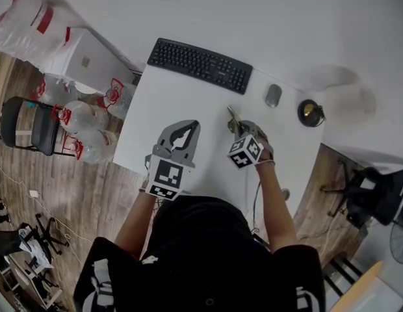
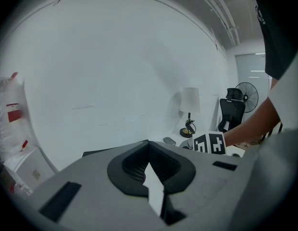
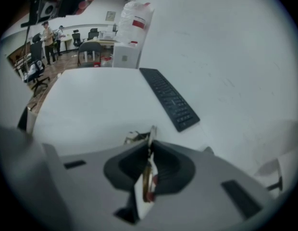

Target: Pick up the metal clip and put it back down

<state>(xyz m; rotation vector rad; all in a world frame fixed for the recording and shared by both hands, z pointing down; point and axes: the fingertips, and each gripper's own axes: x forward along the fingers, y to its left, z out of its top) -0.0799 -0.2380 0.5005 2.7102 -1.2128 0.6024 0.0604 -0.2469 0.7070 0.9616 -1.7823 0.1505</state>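
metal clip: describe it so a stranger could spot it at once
On the white desk, look between the black keyboard and the person, left of the grey mouse. The metal clip is the small shiny piece pinched in the right gripper, unlike the empty left gripper.

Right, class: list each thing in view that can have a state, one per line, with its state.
Small metal clip: gripped edge-on between the right jaws.
Grey right gripper: shut on the metal clip.
Grey left gripper: shut, nothing between its jaws.
White-shaded desk lamp: upright, appears unlit.
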